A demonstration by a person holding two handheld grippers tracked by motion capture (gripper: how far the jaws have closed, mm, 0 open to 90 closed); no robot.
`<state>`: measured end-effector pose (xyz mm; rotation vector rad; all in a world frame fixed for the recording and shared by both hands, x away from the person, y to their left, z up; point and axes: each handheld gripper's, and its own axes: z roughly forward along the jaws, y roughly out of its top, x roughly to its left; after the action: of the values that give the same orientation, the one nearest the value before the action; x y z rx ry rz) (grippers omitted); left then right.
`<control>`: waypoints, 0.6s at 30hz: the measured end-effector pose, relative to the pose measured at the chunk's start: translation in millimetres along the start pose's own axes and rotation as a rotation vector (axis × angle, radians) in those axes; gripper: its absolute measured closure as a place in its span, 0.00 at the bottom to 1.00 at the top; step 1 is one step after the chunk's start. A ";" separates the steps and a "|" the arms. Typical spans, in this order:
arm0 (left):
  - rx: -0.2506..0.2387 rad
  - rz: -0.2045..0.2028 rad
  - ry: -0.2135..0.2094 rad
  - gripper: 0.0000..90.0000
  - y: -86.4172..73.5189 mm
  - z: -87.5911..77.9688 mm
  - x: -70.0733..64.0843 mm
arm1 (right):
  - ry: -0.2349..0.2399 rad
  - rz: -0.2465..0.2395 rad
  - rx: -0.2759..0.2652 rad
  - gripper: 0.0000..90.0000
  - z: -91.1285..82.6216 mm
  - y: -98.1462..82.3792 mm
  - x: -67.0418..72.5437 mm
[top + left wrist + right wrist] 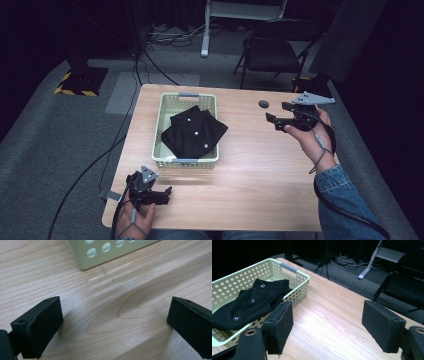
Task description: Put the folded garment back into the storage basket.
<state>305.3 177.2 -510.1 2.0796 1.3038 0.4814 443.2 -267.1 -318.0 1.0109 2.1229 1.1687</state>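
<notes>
Black buttoned shirt (194, 133) lies in the perforated basket (165, 112); right gripper (278, 114), at three o'clock, gapes empty; left gripper (167, 195), at seven o'clock, likewise.

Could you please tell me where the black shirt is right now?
In the high view, the folded black shirt lies in the pale basket on the table's left half, one corner draped over the basket's right rim.

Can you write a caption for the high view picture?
Folded black buttoned shirt in a pale perforated plastic basket on a wooden table.
</notes>
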 end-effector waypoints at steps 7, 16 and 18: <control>0.000 0.000 0.000 0.00 0.0 0.0 0.0 | -0.014 0.012 0.006 0.28 -6.3 -7.5 -7.7; 0.000 0.000 0.000 0.00 0.0 0.0 0.0 | -0.038 0.028 0.017 0.28 -14.3 -21.4 -19.0; 0.000 0.000 0.000 0.00 0.0 0.0 0.0 | -0.042 0.031 0.021 0.28 -15.2 -24.6 -21.4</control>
<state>305.4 177.2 -510.1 2.0799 1.3038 0.4812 436.0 -300.3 -329.9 1.0725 2.0981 1.1322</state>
